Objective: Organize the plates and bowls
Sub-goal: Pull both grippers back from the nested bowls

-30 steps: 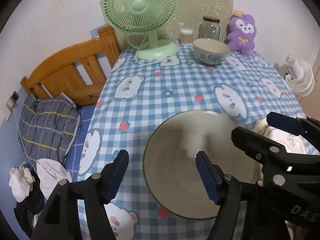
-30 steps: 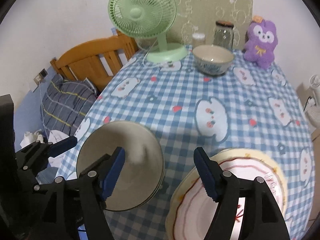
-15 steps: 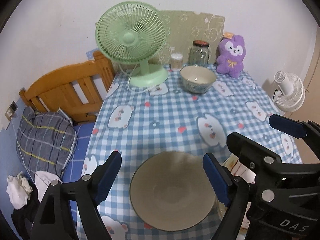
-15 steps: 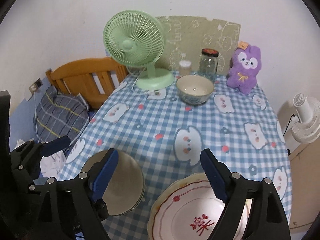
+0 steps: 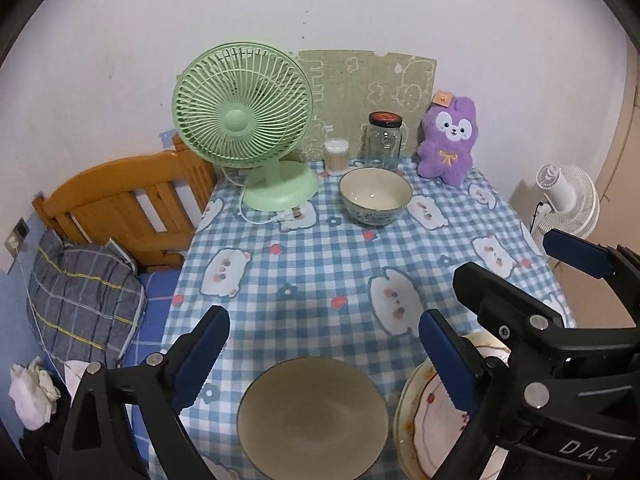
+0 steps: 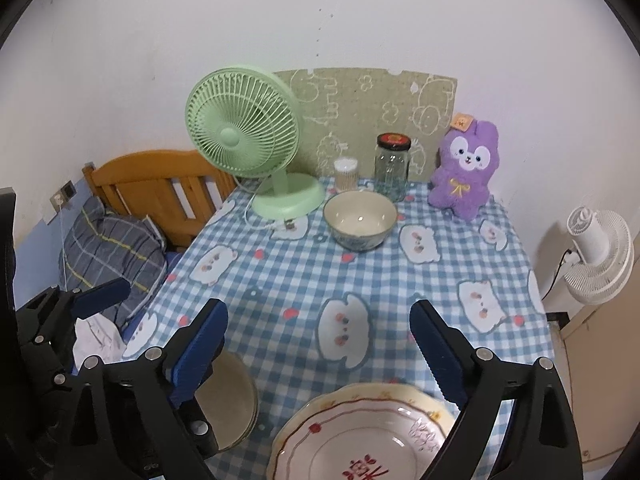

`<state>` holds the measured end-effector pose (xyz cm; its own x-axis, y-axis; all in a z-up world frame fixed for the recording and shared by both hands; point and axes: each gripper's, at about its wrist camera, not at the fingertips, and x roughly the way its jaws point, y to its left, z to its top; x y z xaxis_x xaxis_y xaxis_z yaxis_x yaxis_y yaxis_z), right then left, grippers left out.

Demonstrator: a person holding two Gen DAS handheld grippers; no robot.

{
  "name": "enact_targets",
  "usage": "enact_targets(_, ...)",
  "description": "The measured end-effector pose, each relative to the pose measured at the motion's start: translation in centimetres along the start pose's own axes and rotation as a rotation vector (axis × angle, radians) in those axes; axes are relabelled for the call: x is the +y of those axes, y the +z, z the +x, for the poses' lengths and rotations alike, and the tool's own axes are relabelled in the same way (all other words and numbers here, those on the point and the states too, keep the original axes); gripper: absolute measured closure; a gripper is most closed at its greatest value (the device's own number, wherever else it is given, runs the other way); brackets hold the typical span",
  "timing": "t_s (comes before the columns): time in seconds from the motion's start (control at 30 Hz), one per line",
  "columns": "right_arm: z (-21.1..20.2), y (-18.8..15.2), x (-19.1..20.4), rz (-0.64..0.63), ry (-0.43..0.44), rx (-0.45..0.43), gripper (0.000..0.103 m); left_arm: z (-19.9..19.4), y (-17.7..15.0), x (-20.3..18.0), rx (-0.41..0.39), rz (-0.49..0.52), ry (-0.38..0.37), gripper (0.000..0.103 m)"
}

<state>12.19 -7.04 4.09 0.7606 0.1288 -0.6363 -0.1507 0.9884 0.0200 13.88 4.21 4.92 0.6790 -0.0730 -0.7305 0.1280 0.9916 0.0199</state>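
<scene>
both claws have just been opening and grasp nothing: the left claw (image 5: 322,354) hangs over the grey plate (image 5: 312,416), the right claw (image 6: 318,344) over the patterned plate (image 6: 360,436), and the bowl (image 6: 360,220) sits far across the desk (image 6: 400,280), straight ahead.

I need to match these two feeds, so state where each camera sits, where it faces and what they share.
Left wrist: on the left claw, angled down at the beige plate; its open jaws and the right claw show.
Right wrist: on the right claw, angled down at the patterned plate; its open jaws and the left claw show.
Shared: both plates, bowl, green fan.
</scene>
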Motion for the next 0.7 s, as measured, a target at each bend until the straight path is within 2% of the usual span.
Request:
enact_targets(0.2, 0.7, 1.3, -1.2, 0.002, -0.018, -0.005, 0.005, 0.8, 1.3, -0.7, -0.010, -0.005, 0.013, 0.002)
enact_targets(0.7, 4.7, 4.2, -4.1, -0.019, -0.057, -0.029, 0.005, 5.5, 4.9, -3.0, 0.001, 0.029, -0.011, 0.005)
